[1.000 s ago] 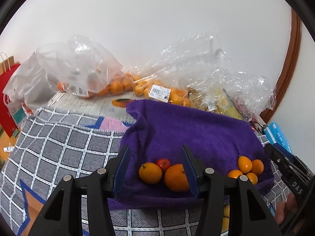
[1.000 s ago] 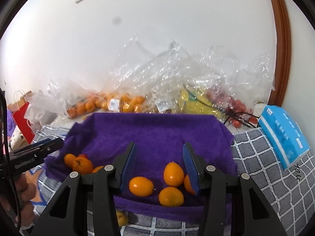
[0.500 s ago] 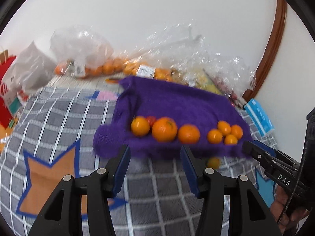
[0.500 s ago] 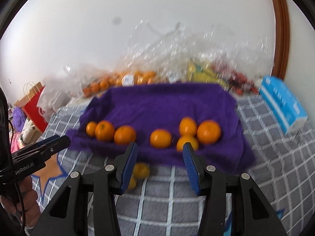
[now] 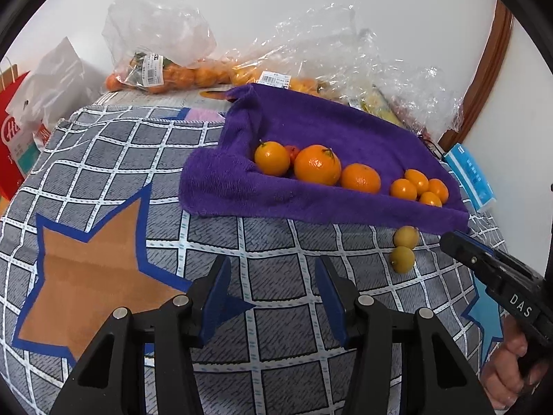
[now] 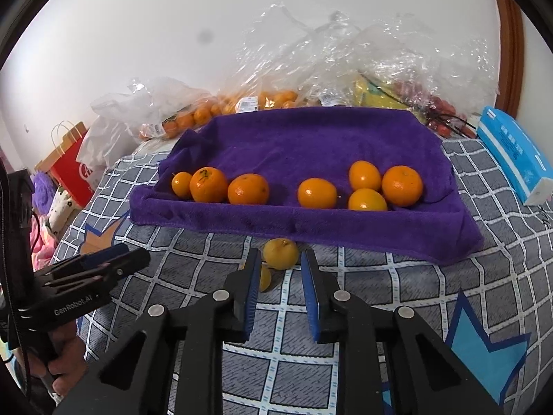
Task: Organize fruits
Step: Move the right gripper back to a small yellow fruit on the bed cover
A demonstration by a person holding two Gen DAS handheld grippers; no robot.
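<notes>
A purple towel (image 5: 328, 131) (image 6: 311, 138) lies on a checked blanket and holds a row of oranges (image 5: 317, 169) (image 6: 209, 185) and smaller kumquat-like fruit (image 5: 418, 186) (image 6: 366, 186). Two yellowish fruits (image 5: 404, 249) (image 6: 280, 254) lie on the blanket just off the towel's front edge. My left gripper (image 5: 272, 261) hovers over bare blanket short of the towel, jaws apart and closing slightly, nothing between them. My right gripper (image 6: 280, 251) (image 5: 449, 240) hangs above and just short of the yellow fruits, its jaws drawn in to a narrow gap, and the pads touch no fruit.
Clear plastic bags of oranges (image 5: 166, 72) (image 6: 262, 100) and other produce line the wall behind the towel. A blue tissue pack (image 6: 515, 152) lies at the right, a red paper bag (image 5: 13, 131) at the left. The blanket (image 5: 103, 180) bears an orange star.
Both grippers pulled back from the towel and tipped downward, so the fruit row sits farther off. The two yellow fruits came into view. The right jaws narrowed.
</notes>
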